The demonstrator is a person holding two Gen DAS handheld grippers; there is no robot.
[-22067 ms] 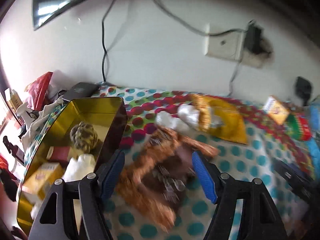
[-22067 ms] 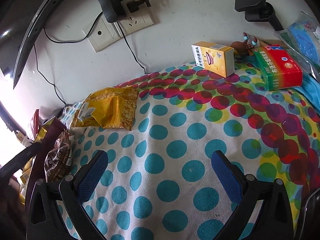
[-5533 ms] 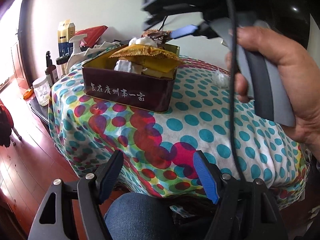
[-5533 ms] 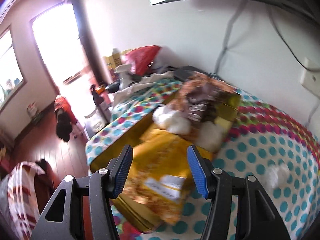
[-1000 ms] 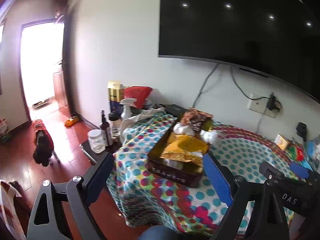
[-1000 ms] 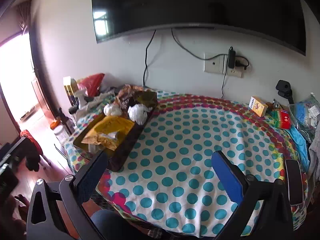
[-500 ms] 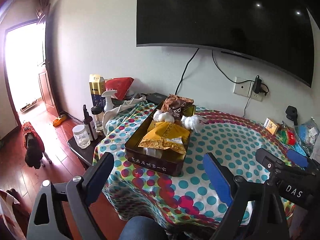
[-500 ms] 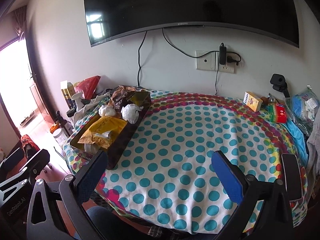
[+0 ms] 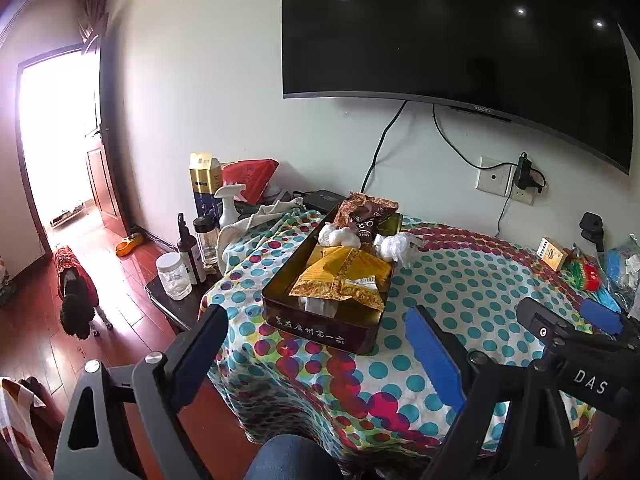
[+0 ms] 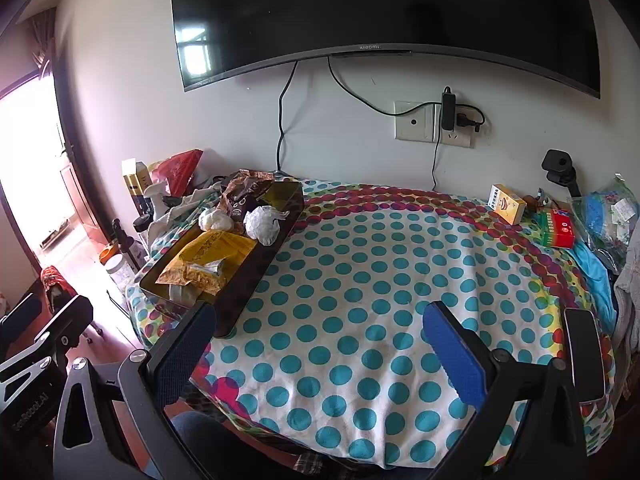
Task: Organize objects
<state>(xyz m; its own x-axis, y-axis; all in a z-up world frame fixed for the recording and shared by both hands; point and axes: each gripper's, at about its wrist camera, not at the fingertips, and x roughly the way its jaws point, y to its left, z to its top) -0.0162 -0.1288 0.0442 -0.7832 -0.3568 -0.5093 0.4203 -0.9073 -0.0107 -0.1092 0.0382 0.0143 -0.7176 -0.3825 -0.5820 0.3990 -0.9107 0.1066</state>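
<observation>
A dark tin box [image 9: 320, 330] [image 10: 256, 276] stands at the left end of the polka-dot table [image 9: 460, 280] [image 10: 380, 280]. It holds a yellow snack bag [image 9: 344, 276] [image 10: 208, 256], a brown snack bag [image 9: 366, 210] [image 10: 244, 190] and white wrapped lumps [image 9: 340, 236] [image 10: 262, 220]. My left gripper [image 9: 316, 348] is open and empty, held back from the table's near edge. My right gripper [image 10: 320, 348] is open and empty, above the near edge, right of the tin.
A yellow carton [image 10: 507, 203] [image 9: 552, 253], a red-green box [image 10: 558, 228] and bags lie at the far right. Bottles and a jar [image 9: 173, 276] stand on a low stand to the left. A dog [image 9: 76, 296] stands on the floor. A TV [image 10: 380, 8] hangs on the wall.
Both grippers have drawn back and up from the table, so the view is wider. The tin and its contents have not moved. Both grippers stay open.
</observation>
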